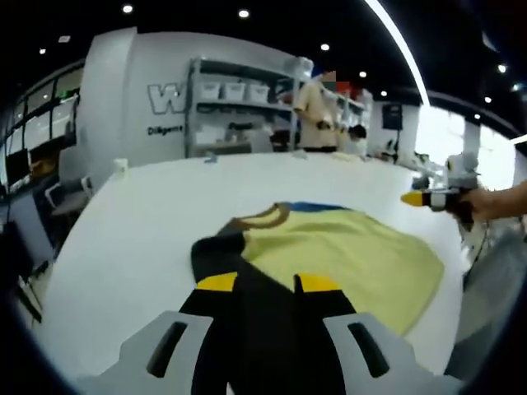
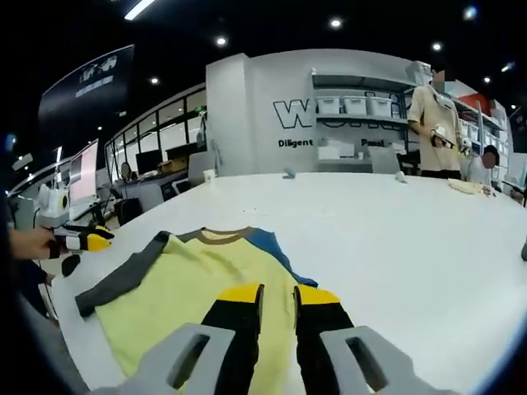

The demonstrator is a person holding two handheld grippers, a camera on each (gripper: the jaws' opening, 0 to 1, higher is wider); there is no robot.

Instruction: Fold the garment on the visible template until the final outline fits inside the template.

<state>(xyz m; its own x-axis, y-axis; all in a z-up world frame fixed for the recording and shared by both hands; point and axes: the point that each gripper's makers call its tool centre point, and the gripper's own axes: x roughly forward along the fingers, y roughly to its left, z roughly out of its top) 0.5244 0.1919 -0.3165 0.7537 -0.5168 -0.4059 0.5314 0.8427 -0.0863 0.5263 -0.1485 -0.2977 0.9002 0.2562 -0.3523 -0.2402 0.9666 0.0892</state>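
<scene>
White tabletop (image 1: 140, 222) spans both views; behind it stand shelving (image 1: 239, 103) with bins, a wall with lettering (image 2: 313, 111), and a standing person (image 2: 435, 123) in a tan top.

Garment: a yellow shirt (image 1: 362, 255) lies flat on the table, brown collar (image 1: 263, 218) toward the far side, with a blue patch (image 1: 317, 206) just beside the collar. In the right gripper view the shirt (image 2: 189, 288) shows one dark grey sleeve (image 2: 123, 276) stretched out to the left. In the left gripper view a dark sleeve (image 1: 218, 247) lies at the shirt's near left corner.

Left gripper (image 1: 268, 284): jaws parted with a gap between the yellow tips, directly above the dark sleeve. Whether the tips touch the cloth cannot be told. In the right gripper view it (image 2: 82, 240) appears at far left, held by a hand (image 2: 33, 243).

Right gripper (image 2: 276, 292): jaws parted with a narrow gap, yellow tips over the shirt body; nothing is clamped between them. In the left gripper view it (image 1: 428, 197) appears at right, off the shirt's edge, held by a hand (image 1: 494, 202).
</scene>
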